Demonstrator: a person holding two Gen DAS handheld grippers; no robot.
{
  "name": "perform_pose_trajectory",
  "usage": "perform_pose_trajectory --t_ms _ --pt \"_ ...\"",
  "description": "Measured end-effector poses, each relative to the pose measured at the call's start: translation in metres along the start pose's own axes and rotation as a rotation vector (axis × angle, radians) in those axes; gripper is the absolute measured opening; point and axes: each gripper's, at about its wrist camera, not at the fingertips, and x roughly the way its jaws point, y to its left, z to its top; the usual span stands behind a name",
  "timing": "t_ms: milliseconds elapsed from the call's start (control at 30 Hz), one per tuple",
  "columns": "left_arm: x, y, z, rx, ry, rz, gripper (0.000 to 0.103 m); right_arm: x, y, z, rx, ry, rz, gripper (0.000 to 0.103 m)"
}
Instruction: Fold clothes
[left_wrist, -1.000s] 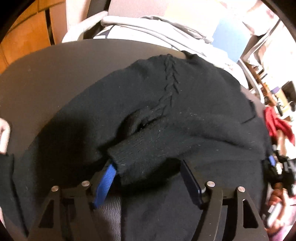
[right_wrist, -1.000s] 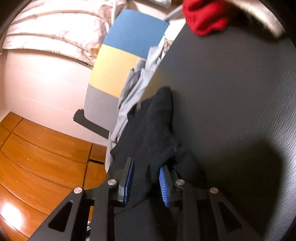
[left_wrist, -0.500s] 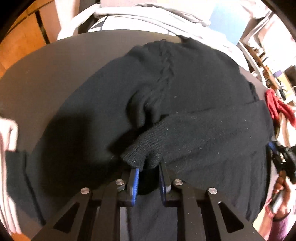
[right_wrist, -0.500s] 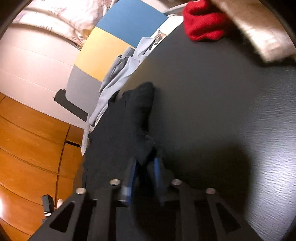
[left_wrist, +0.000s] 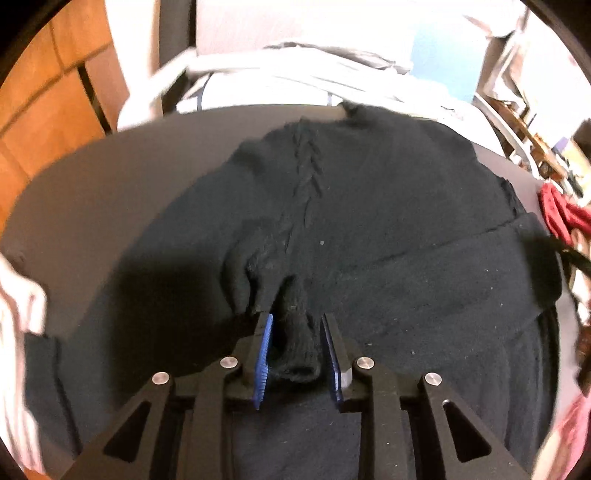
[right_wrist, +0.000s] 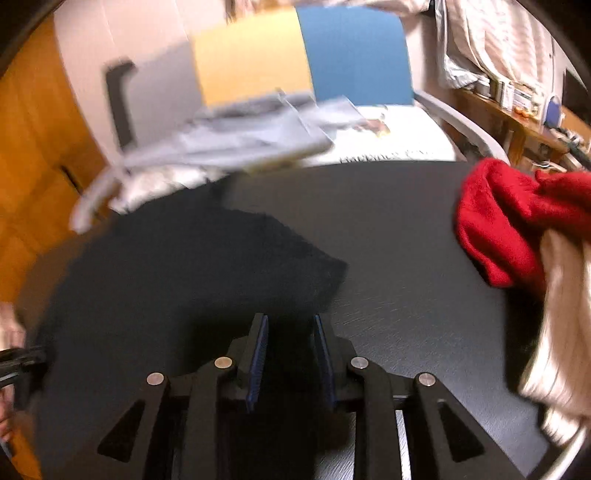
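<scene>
**Left wrist view: black sweater spread on the table, both grippers at its knit**

Left wrist view shows the dark round table (left_wrist: 85, 192) as the landmark for everything else. The black sweater (left_wrist: 388, 221) lies spread across most of the tabletop, its cable-knit stripe (left_wrist: 306, 166) running away from the camera toward the table's far edge. Beyond that far edge a pile of pale grey clothes (left_wrist: 295, 77) sits on a chair. At the table's right edge lies a red garment (left_wrist: 557, 214), and at its left edge a pale cloth (left_wrist: 18, 295), blurred.

Near the table's near edge, the ribbed cuff (left_wrist: 295, 347) of a sleeve sits between the blue pads of the left gripper (left_wrist: 296, 325). Its jaws stand narrow and are opening; the cuff fills the gap and the pads press on its sides.

From the right wrist, the sweater (right_wrist: 184, 280) covers the table's left part, with the red garment (right_wrist: 506, 218) at the right edge beside a cream cloth (right_wrist: 561, 332). The right gripper (right_wrist: 290, 325) has its jaws narrow and opening, with black knit between the pads; the picture is too dark to tell whether they pinch it.
</scene>
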Motion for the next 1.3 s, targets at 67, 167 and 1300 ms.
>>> perform_pose_trajectory --t_ms 67,167,1300 --pt "0.004 0.003 -0.004 -0.024 0.005 -0.002 0.036 0.019 -0.007 0.009 0.076 0.024 0.072 0.006" --pt "0.007 0.0 -0.005 -0.013 -0.048 -0.017 0.052 0.025 -0.029 0.021 0.202 -0.03 0.127 0.005" --pt "0.122 -0.068 0.244 0.086 0.039 0.04 0.096 0.179 0.072 0.196 0.114 0.197 0.371 0.028"
